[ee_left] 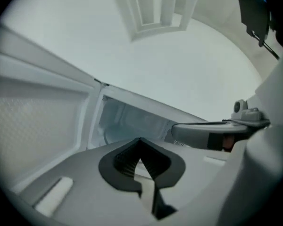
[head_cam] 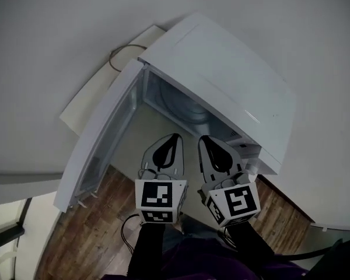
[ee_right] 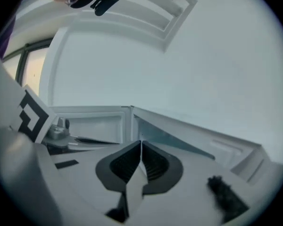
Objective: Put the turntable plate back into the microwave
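The white microwave (head_cam: 221, 80) stands with its door (head_cam: 102, 144) swung wide to the left. Inside the cavity I see the curved rim of the glass turntable plate (head_cam: 188, 111), lying on the cavity floor. My left gripper (head_cam: 174, 139) and right gripper (head_cam: 205, 140) hang side by side just in front of the opening, both shut with nothing between their jaws. In the left gripper view the shut left gripper (ee_left: 140, 141) points at the cavity (ee_left: 129, 121). The right gripper view shows the shut right gripper (ee_right: 141, 143) aimed at the same opening (ee_right: 155, 135).
The microwave sits on a white shelf (head_cam: 99, 89) with a coiled cable (head_cam: 121, 54) behind it. Wooden floor (head_cam: 93, 232) lies below. The open door blocks the left side; a white wall fills the background.
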{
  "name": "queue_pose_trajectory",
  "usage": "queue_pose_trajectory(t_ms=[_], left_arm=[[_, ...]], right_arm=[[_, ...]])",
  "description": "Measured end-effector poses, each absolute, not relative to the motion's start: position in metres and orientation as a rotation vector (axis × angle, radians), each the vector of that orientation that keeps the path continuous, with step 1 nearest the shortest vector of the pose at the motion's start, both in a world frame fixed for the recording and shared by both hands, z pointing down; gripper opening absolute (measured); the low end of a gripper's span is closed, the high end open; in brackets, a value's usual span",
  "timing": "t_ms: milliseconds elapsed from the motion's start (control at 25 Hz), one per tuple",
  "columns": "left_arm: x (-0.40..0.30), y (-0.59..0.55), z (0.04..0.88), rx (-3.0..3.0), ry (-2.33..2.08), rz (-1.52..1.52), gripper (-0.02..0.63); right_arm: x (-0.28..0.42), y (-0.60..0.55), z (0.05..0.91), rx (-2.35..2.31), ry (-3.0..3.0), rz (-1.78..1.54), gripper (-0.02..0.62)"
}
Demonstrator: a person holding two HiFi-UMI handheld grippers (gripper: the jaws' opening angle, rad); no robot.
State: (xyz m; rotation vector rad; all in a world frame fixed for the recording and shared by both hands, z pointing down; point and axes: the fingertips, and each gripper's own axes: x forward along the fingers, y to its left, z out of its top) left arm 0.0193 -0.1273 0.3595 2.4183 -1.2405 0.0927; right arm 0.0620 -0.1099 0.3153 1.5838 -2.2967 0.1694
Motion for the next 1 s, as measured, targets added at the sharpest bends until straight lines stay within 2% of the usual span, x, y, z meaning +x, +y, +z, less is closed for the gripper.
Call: queue_pose_trajectory(t_ms=[480,1000], left_arm=[[0.022,-0.091,0.260,2.591,-1.507,-0.007,0.008],[0.019,-0.081,0.248,2.605,-1.551,-0.040,0.008]], right_arm=[[0.067,-0.074,0.243,1.623,-2.460,0.042,0.009],[0.070,-0.066,0.233,1.639,-2.492,0.027,0.009]])
